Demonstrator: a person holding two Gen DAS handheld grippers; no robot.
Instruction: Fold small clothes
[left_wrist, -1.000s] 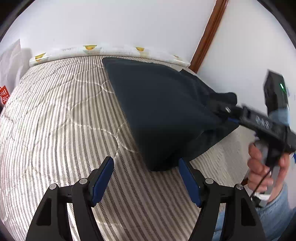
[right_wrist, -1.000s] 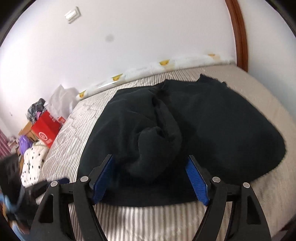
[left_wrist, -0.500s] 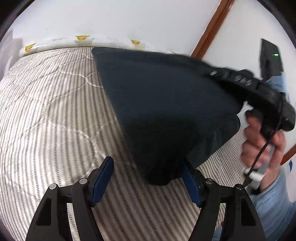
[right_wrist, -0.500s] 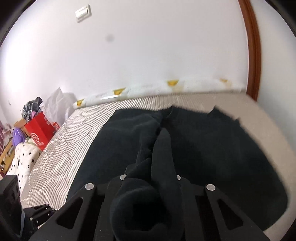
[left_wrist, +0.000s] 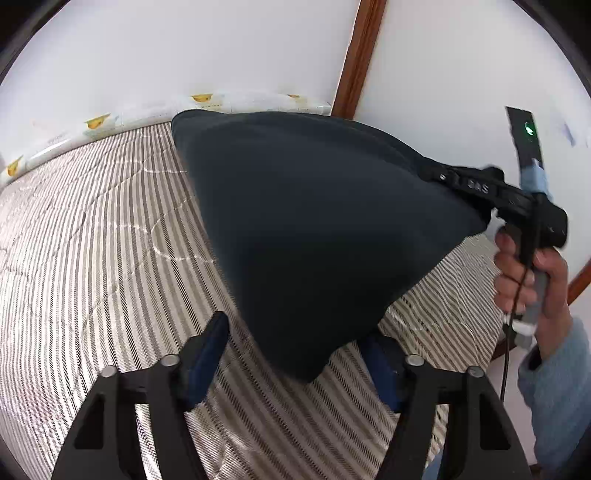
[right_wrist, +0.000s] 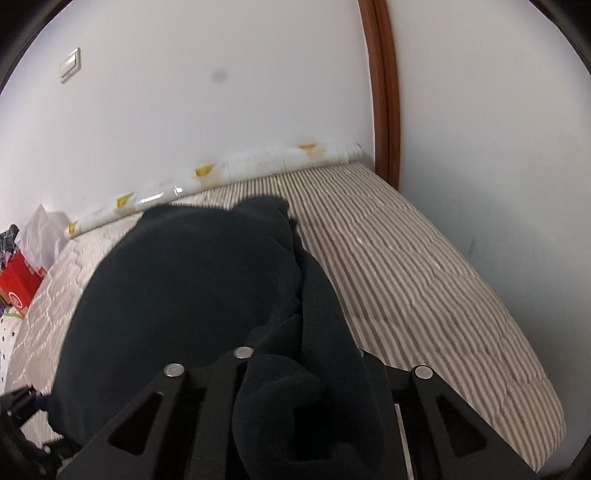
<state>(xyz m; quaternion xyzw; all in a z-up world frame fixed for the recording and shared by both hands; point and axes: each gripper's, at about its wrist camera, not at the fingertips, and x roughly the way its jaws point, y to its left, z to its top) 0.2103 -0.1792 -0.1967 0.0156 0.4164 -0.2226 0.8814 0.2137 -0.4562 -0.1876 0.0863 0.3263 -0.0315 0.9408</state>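
Note:
A dark navy garment (left_wrist: 314, 221) hangs lifted over the striped bed (left_wrist: 92, 240), with one edge resting by the far wall. My right gripper (left_wrist: 439, 175) holds its right edge up, gripped by a hand (left_wrist: 528, 273) in a light blue sleeve. In the right wrist view the cloth (right_wrist: 184, 288) is bunched thick between the jaws of the right gripper (right_wrist: 303, 354), which are opening a little while still pinching it. The garment's lowest corner dangles between the fingers of my left gripper (left_wrist: 299, 354). Its jaws are closing, and the blue pads (left_wrist: 210, 343) stand apart from the cloth.
A rolled white mat with yellow prints (left_wrist: 110, 122) lies along the wall at the bed's far edge. A wooden door frame (left_wrist: 354, 55) rises at the far right corner. Beside the bed's left side are a red box (right_wrist: 18, 284) and a white bag (right_wrist: 40, 232).
The right gripper shut on the bunched cloth and lifted it, carrying it left over the bed. The left gripper moved in under the hanging corner and its fingers narrowed.

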